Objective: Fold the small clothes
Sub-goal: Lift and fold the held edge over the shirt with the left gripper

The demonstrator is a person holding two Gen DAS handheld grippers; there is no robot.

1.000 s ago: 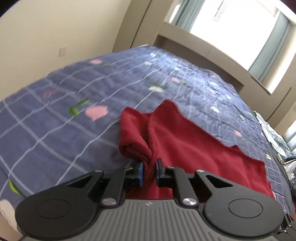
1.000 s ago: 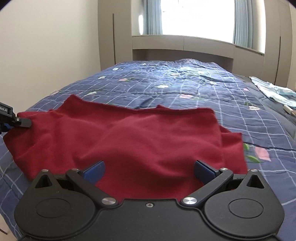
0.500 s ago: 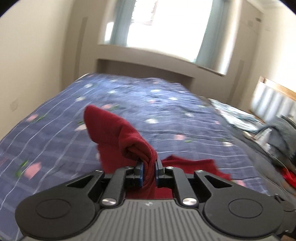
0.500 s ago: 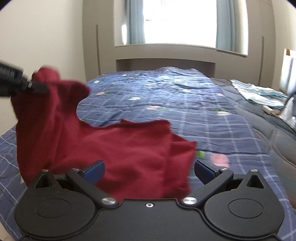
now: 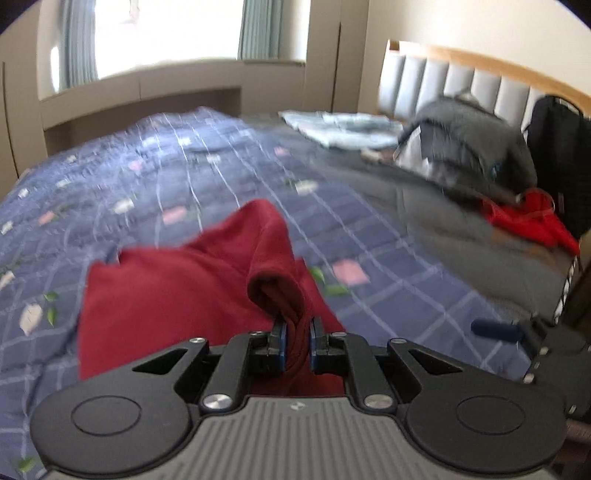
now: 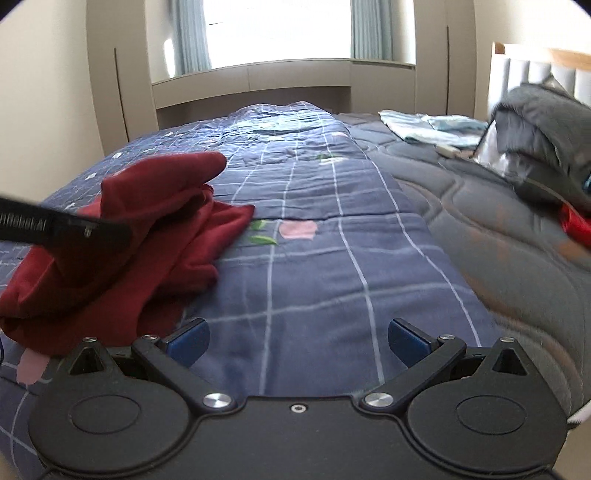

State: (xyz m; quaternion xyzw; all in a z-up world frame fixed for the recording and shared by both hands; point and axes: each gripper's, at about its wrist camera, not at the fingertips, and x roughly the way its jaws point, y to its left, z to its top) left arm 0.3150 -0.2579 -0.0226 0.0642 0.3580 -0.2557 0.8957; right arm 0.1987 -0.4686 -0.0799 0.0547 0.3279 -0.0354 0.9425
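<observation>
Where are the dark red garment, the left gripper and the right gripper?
Garment (image 5: 166, 288), left wrist view, on its flat spread part.
Left gripper (image 5: 296, 341), left wrist view, midway between fingertips, shut on a bunched edge.
Right gripper (image 6: 297, 338), right wrist view, midway between its open fingertips.

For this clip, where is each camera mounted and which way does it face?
Left wrist: sits on the left tongs, looking along them across the bed towards the headboard; its fingers pinch the red garment, and the right tongs show at the right edge.
Right wrist: sits on the right tongs, open over the blue quilt, facing the window; the left tongs enter from the left.
Shared: garment, quilt, grey jacket.
</observation>
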